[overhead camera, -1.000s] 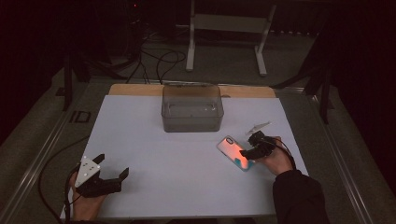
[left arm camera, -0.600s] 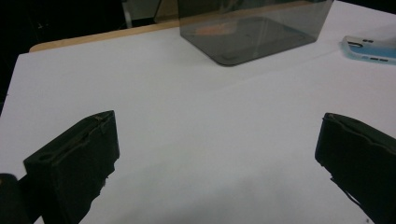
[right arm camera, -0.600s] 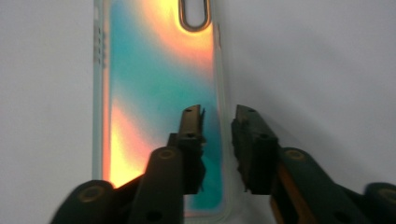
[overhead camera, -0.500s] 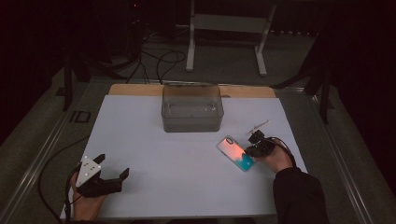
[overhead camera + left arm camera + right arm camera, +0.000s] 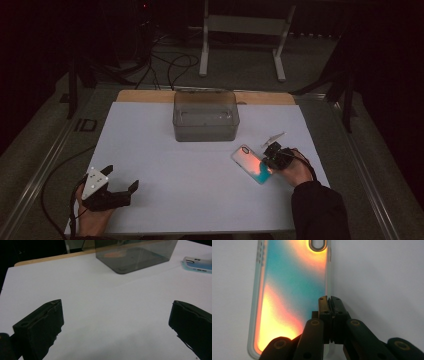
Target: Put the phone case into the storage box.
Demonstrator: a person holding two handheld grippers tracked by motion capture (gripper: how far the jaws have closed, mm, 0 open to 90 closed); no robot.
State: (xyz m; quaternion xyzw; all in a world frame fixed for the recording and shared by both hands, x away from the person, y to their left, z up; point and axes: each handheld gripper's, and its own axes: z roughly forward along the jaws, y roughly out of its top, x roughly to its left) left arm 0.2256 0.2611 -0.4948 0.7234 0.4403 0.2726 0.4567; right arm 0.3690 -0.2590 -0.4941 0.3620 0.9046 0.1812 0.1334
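An iridescent orange-and-teal phone case [image 5: 248, 161] lies on the white table cover at the right. In the right gripper view the phone case [image 5: 287, 290] runs up the left half, camera cutout at the top. My right gripper [image 5: 270, 159] is at the case's right long edge. Its jaws [image 5: 329, 298] are pressed together on that edge wall. My left gripper [image 5: 121, 178] rests near the front left corner, open and holding nothing. In the left gripper view, the left gripper [image 5: 116, 307] has bare sheet between its jaws and the phone case [image 5: 197, 263] is far off at the right.
A smoky transparent plastic box [image 5: 206, 117] stands open-topped at the back middle of the table; it also appears in the left gripper view [image 5: 135, 255]. The white sheet [image 5: 165, 200] covers the table. Cables and a metal stand lie on the floor behind.
The case's sheen went from mostly orange to more teal as the right hand tipped it slightly. The left gripper has not moved.
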